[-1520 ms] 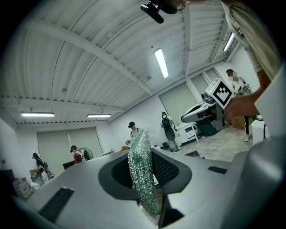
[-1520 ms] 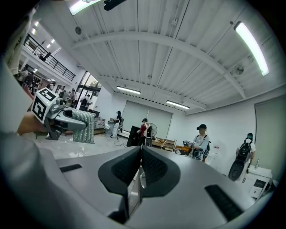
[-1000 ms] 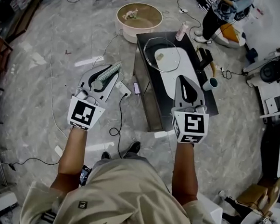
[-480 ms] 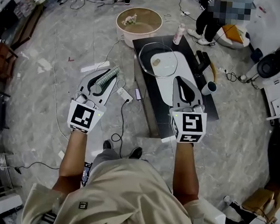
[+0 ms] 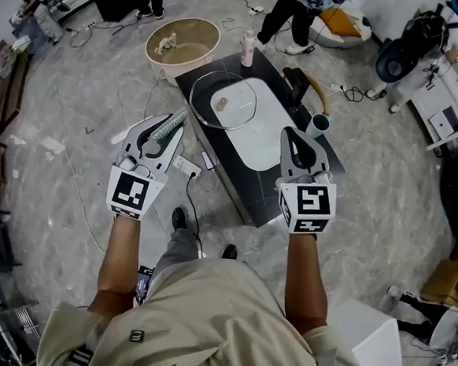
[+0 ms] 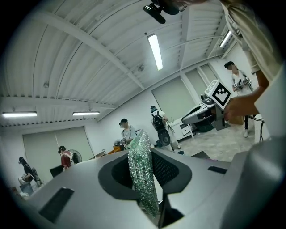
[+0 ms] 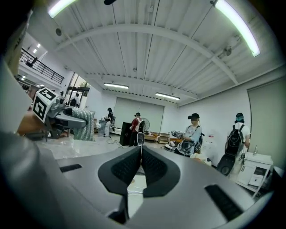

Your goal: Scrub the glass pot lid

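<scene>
Left gripper (image 5: 167,128) is clamped on the sparkly scrubber (image 6: 143,170), right gripper (image 7: 140,145) is pinched shut with nothing in it; the glass lid (image 5: 222,101) lies on the white tray (image 5: 256,137) on the low black table (image 5: 244,194), well ahead of both. I'd get close first; steady the lid's rim with the right one so it can't skate, then scrub flat, in light circles.
</scene>
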Demonstrator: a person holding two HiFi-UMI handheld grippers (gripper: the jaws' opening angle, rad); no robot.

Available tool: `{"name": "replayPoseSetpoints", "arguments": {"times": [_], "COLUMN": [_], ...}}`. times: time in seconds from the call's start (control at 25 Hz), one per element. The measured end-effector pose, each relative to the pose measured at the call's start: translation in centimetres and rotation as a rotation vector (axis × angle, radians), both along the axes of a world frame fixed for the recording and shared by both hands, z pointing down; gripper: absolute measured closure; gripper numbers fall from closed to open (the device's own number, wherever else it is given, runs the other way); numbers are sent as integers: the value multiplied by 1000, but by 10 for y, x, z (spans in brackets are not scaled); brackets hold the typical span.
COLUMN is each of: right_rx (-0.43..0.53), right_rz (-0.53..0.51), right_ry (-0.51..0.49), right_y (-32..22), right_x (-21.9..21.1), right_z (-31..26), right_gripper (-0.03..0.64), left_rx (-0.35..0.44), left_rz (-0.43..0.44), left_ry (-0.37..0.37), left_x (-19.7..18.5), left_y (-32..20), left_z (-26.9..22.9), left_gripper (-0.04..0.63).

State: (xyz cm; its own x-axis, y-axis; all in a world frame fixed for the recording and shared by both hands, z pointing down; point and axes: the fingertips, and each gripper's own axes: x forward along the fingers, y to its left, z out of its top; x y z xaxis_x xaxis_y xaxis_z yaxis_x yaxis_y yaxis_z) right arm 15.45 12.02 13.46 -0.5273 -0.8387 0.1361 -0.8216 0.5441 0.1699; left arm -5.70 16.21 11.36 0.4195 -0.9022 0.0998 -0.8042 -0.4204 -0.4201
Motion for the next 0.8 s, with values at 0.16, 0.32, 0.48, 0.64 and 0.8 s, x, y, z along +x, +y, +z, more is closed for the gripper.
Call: {"name": "replayPoseSetpoints", "arguments": {"times": [0.16, 0.32, 0.48, 0.64, 0.8], "right_rx": [-3, -11, -4, -14, -24], "right_rz": [88, 154, 194, 249, 302], "right_ry": [11, 17, 21, 26, 33], "right_y": [-16, -34, -47, -59, -70], "right_x": [6, -13, -48, -71, -90], "right_z": [2, 2, 1, 2, 7], "right_gripper": [592, 592, 592, 592, 592], "left_rx": [0, -5, -19, -29, -41], "left_rz": [77, 147, 204, 257, 307], "left_ry": [12, 22, 28, 29, 35], "left_x": [-2, -19, -48, -71, -91], "left_y": [-31, -63, -89, -115, -137], "left_z": [6, 7, 10, 13, 18], "left_gripper": [500, 501, 500, 500, 500]}}
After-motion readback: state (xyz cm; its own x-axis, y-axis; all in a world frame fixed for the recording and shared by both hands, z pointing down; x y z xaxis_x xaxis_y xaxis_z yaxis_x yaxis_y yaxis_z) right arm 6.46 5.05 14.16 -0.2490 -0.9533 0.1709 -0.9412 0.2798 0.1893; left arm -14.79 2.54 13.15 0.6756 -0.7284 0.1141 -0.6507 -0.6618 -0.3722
